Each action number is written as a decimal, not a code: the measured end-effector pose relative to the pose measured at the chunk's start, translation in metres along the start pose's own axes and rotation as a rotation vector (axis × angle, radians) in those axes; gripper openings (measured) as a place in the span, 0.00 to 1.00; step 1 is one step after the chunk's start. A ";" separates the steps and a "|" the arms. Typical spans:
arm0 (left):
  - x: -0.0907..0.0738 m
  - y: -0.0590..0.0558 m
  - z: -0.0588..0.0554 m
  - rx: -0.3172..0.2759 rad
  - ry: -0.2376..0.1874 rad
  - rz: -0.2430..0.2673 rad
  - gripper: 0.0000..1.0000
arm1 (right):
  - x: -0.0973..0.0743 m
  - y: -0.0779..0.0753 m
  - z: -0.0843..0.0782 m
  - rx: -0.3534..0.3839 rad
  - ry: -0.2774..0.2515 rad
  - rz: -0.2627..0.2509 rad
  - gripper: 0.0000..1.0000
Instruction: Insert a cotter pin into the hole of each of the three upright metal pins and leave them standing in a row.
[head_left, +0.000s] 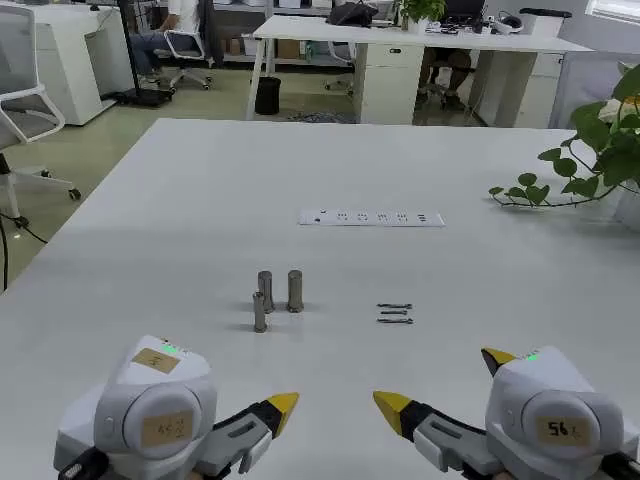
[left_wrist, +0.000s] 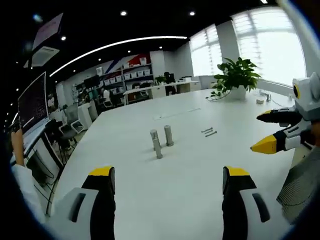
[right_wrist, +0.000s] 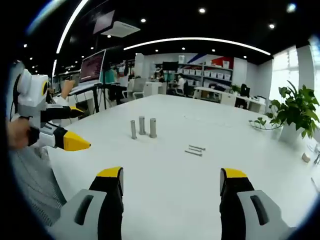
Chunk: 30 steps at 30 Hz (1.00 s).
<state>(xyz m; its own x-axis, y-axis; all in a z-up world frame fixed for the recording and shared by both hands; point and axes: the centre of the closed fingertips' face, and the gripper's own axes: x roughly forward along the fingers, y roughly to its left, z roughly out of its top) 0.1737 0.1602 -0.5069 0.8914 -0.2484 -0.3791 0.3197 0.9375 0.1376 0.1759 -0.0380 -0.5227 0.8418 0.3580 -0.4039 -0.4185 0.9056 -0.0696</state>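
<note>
Fingers (left_wrist: 101, 175) of the left gripper (left_wrist: 168, 175) gape wide — the right gripper (right_wrist: 171, 175) likewise; metal pins (head_left: 277, 296) stand clustered, cotter pins (head_left: 394, 313) lie near — their holes too small to discern.

The head view looks forward and down across the table (head_left: 450, 170) from its near edge. Both gripper views sit low above the tabletop, facing across it. All three share the metal pins (head_left: 294, 291) and cotter pins (head_left: 394, 313).
</note>
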 end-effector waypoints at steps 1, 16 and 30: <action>0.000 0.000 0.000 0.000 -0.001 0.001 0.82 | 0.000 0.001 0.001 -0.006 -0.003 0.001 0.72; 0.000 -0.001 0.000 0.005 0.002 0.001 0.81 | 0.000 -0.001 0.003 -0.016 -0.015 -0.004 0.76; 0.000 -0.001 -0.002 0.003 0.012 0.004 0.86 | 0.003 -0.001 0.004 0.000 -0.042 0.002 0.86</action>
<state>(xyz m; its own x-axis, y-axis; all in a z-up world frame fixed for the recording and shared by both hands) 0.1731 0.1593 -0.5088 0.8888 -0.2412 -0.3897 0.3167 0.9379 0.1418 0.1800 -0.0371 -0.5196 0.8544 0.3692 -0.3656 -0.4204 0.9047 -0.0690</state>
